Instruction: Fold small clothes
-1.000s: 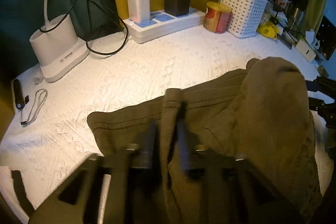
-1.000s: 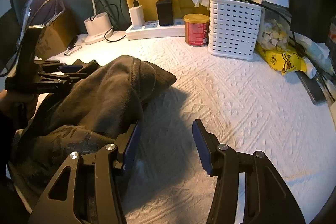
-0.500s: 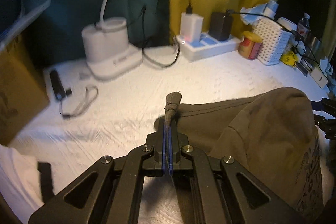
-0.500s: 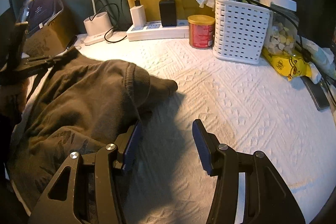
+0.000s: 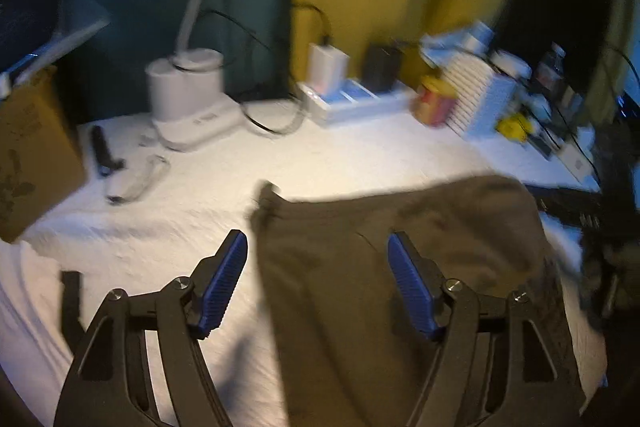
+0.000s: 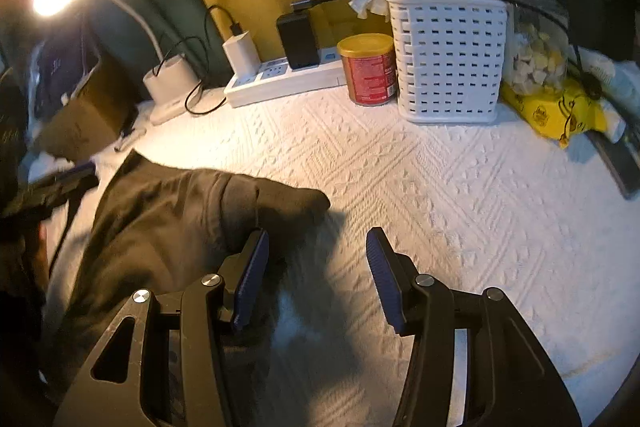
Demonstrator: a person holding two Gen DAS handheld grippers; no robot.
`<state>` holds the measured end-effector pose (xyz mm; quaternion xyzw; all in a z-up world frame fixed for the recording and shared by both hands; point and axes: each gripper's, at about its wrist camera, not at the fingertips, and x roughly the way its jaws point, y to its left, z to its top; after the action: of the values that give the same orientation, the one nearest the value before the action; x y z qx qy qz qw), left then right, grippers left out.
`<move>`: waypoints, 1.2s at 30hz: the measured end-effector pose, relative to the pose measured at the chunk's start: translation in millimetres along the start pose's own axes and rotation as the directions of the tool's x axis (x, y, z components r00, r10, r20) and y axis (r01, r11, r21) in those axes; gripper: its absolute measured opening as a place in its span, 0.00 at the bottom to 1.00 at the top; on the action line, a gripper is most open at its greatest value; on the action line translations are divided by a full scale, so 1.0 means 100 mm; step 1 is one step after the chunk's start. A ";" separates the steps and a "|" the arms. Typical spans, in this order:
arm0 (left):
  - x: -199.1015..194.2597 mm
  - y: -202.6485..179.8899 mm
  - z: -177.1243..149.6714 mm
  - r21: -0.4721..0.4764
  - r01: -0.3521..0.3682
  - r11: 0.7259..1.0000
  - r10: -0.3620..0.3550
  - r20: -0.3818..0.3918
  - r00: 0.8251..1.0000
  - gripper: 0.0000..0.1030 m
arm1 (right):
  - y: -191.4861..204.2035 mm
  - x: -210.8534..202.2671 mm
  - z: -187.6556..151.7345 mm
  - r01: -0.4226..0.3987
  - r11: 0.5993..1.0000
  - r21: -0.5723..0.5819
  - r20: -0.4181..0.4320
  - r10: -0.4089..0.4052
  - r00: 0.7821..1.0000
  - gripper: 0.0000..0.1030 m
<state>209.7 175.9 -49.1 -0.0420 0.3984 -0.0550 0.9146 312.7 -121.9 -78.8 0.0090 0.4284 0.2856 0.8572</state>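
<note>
The garment [image 5: 400, 267], a dark olive piece, lies spread on the white textured cloth [image 6: 440, 187] that covers the counter, with one fold of fabric doubled over its upper edge in the right wrist view [image 6: 168, 219]. The left tool [image 5: 318, 279] hangs above it with its blue-padded fingers [image 5: 224, 283] wide apart and nothing between them; the garment's left edge runs up between the two fingers, so the left finger sits over bare cloth and the right one over fabric. The left wrist view is blurred. The right tool [image 6: 316, 275] is likewise spread and grips nothing; its left finger [image 6: 250, 283] is over the garment's right edge, its right finger over bare cloth.

Along the back of the counter stand a white lamp base [image 5: 188, 95], a power strip [image 6: 280, 83] with a white and a black charger plugged in, a red tin [image 6: 370, 69] and a white basket [image 6: 448, 59] just beside the tin. A yellow packet [image 6: 556, 111] lies right of the basket. A cardboard box [image 5: 32, 155] is at the left edge.
</note>
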 end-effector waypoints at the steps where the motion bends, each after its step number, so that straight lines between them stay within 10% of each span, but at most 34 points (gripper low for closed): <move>1: 0.04 -0.04 -0.03 0.018 0.009 1.000 -0.008 -0.018 1.000 0.70 | -0.01 0.02 0.01 -0.010 1.000 0.017 -0.006 0.010 1.000 0.52; 7: 0.25 -0.14 -0.19 0.059 0.028 0.998 -0.022 -0.099 0.995 0.67 | 0.04 -0.16 0.02 -0.044 0.999 0.026 0.039 0.043 0.998 0.52; 12: 0.24 -0.17 -0.22 0.065 0.056 0.996 -0.049 -0.111 0.993 0.33 | -0.04 -0.18 -0.02 -0.077 0.996 0.052 0.033 0.076 0.997 0.48; 15: 0.16 -0.18 -0.22 0.079 0.044 0.996 -0.035 -0.105 0.994 0.32 | 0.05 -0.04 -0.10 -0.102 0.993 0.053 -0.017 0.103 0.994 0.33; 36: 0.09 -0.13 -0.37 0.061 0.044 0.997 -0.037 -0.113 0.993 0.32 | 0.42 0.14 -0.28 -0.123 0.992 -0.028 -0.064 0.121 0.991 0.32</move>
<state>187.9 160.8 -78.8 -0.0179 0.4459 -0.0884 0.8905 278.6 -86.0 -95.5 0.0124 0.4490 0.3444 0.8244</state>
